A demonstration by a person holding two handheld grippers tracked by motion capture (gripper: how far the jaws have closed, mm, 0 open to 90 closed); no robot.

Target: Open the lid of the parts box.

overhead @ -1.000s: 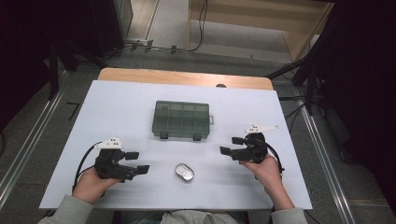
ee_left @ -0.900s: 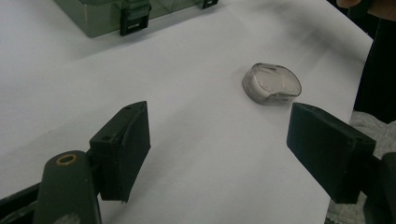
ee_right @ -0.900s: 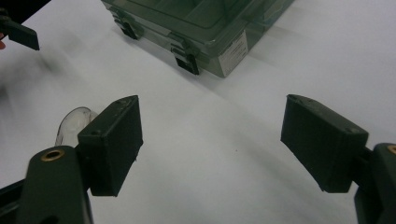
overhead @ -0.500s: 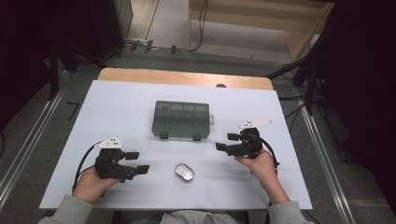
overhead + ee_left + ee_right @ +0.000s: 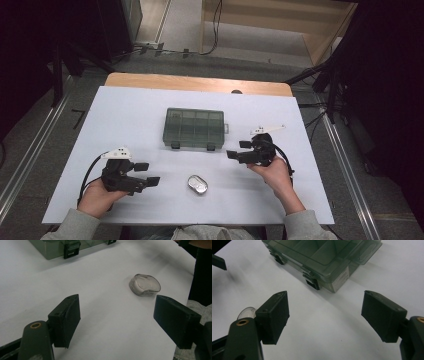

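Since the earlier frame, your right claw [image 5: 235, 149] has advanced toward the closed compartment box [image 5: 194, 127], jaws apart, aligned for its near latch [image 5: 313, 284]. Left claw [image 5: 148, 173] rests apart beside the capsule [image 5: 198, 184].

We see a white table [image 5: 125, 115] with a wooden far edge. On it lie two things — a green compartment box [image 5: 193, 128] and, nearer us, a small clear case [image 5: 198, 184].
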